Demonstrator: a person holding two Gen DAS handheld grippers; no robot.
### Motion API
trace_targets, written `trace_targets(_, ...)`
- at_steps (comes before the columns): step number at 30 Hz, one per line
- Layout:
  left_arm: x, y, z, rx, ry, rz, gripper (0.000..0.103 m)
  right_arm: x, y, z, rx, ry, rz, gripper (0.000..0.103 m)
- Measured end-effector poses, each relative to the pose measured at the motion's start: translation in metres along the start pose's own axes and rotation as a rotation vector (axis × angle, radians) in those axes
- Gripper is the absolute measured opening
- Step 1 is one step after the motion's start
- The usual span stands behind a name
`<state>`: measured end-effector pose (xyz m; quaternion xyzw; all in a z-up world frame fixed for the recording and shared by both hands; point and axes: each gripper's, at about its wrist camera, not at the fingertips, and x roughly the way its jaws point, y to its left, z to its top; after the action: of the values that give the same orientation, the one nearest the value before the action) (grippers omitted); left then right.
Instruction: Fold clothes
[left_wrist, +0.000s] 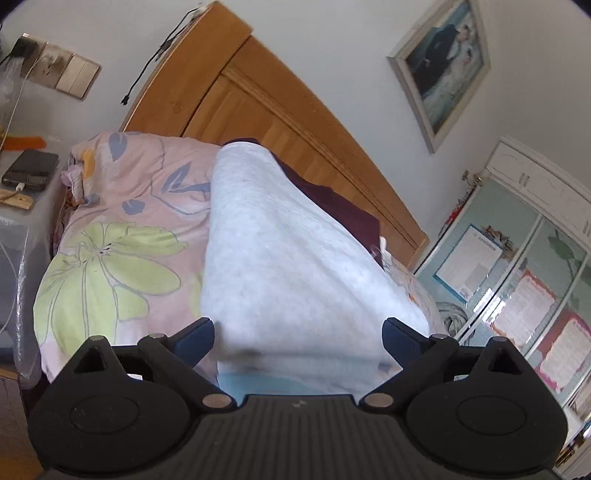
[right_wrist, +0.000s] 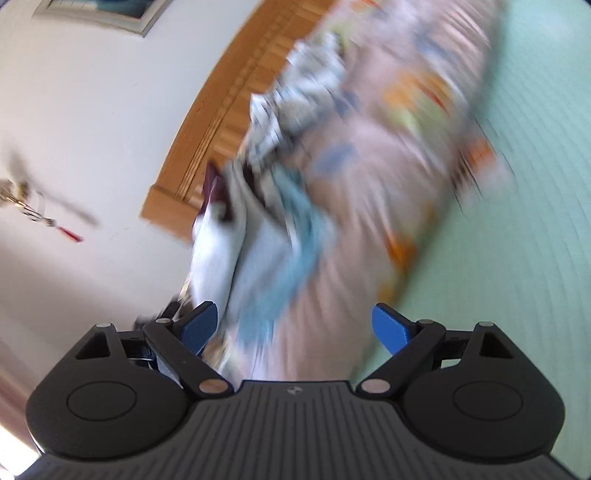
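A pale grey folded garment (left_wrist: 280, 258) lies on the bed, draped over the rolled floral quilt (left_wrist: 122, 236) and running from just ahead of the left tool (left_wrist: 298, 334) up toward the wooden headboard (left_wrist: 266, 107); its near edge sits between the two blue fingers (left_wrist: 194, 338), which stand spread wide on either side and do not press on the cloth. Under its far end a dark maroon garment (left_wrist: 332, 199) shows against the headboard. A strip of light blue fabric (left_wrist: 266, 386) peeks from under the near edge of the grey piece. To the left of the quilt a bedside worktop (left_wrist: 22, 229) carries a dark phone (left_wrist: 31, 170) with a cable plugged in, and wall switches (left_wrist: 62, 72) sit on the wall above it, with a black cable (left_wrist: 155, 61) hanging from the headboard's top corner. To the right a framed picture (left_wrist: 445, 66) hangs on the white wall, and a white wardrobe (left_wrist: 528, 236) with papers stuck to its glass doors stands beyond the bed. The right wrist view is heavily blurred: the right tool (right_wrist: 295, 325) is also spread wide with nothing between its blue fingers (right_wrist: 201, 325), pointing along the floral quilt (right_wrist: 388, 184), where a heap of white, grey and light blue clothes (right_wrist: 266, 229) lies near the headboard (right_wrist: 221, 122), beside a pale green bed sheet (right_wrist: 524, 221)
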<state>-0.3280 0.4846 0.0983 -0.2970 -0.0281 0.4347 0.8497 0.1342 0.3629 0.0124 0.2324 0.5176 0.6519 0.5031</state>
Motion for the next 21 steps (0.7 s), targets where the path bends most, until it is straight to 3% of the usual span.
trace_targets(4,-0.022,-0.034,-0.059,0.027,0.079,-0.118,0.100,-0.096,-0.049,-0.074,0.140,-0.037,0.023,0.091)
trace_targets(9,-0.038,-0.126,-0.155,0.135,0.352,-0.341,0.100,-0.225,-0.077,-0.149,0.254,-0.204,-0.085,0.091)
trace_targets(14,-0.068,-0.220,-0.257,0.102,0.633,-0.572,0.101,-0.356,-0.068,-0.199,0.258,-0.447,-0.171,0.093)
trace_targets(18,-0.099,-0.277,-0.311,0.143,0.781,-0.644,0.101,-0.451,-0.042,-0.238,0.174,-0.639,-0.202,0.096)
trace_targets(21,-0.124,-0.304,-0.333,0.201,0.816,-0.683,0.102,-0.509,-0.029,-0.274,0.137,-0.770,-0.208,0.098)
